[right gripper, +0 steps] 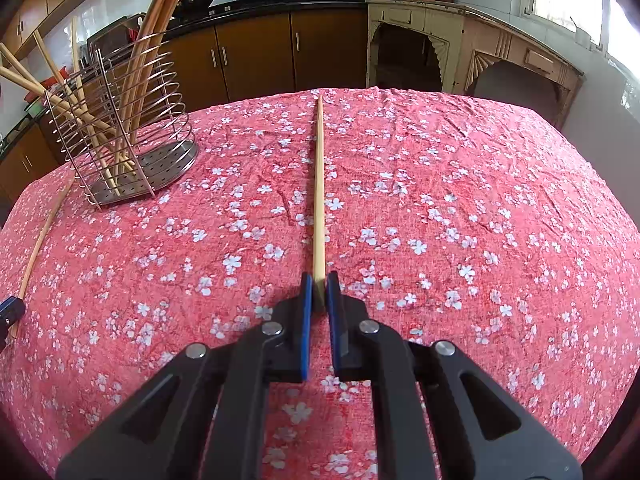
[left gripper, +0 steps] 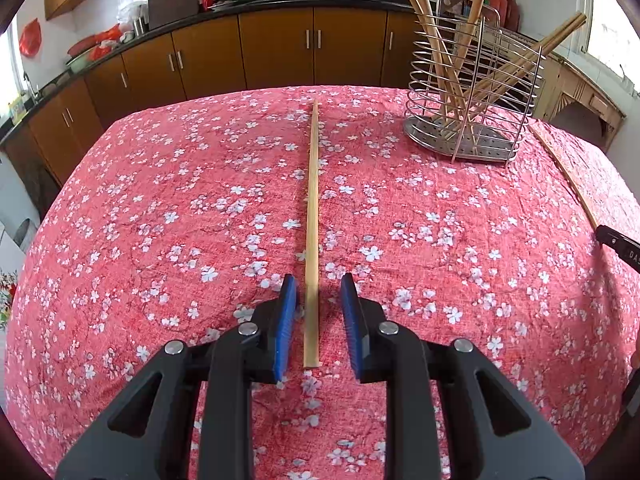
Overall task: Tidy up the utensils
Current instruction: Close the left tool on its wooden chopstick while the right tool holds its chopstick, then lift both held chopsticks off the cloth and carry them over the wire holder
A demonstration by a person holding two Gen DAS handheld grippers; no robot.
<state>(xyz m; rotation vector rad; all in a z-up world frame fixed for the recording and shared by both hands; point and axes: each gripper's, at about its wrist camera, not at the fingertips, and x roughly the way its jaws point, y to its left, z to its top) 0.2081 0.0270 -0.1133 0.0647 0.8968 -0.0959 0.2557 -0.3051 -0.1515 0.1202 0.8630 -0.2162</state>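
Observation:
In the left wrist view a long wooden chopstick (left gripper: pixel 312 216) lies on the red flowered tablecloth, its near end between the open jaws of my left gripper (left gripper: pixel 318 286), not touched. In the right wrist view my right gripper (right gripper: pixel 319 282) is shut on the near end of a second chopstick (right gripper: pixel 319 184), which points away along the cloth. A wire utensil holder (left gripper: pixel 472 96) with several wooden utensils stands at the back right; it also shows at the left in the right wrist view (right gripper: pixel 128 128).
The table (left gripper: pixel 160 200) is covered by the red cloth. The right gripper's tip (left gripper: pixel 618 242) and its chopstick (left gripper: pixel 568 178) show at the right edge. Brown cabinets (left gripper: pixel 276 52) and a counter with woks run behind. A cream cabinet (right gripper: pixel 460 48) stands at the right.

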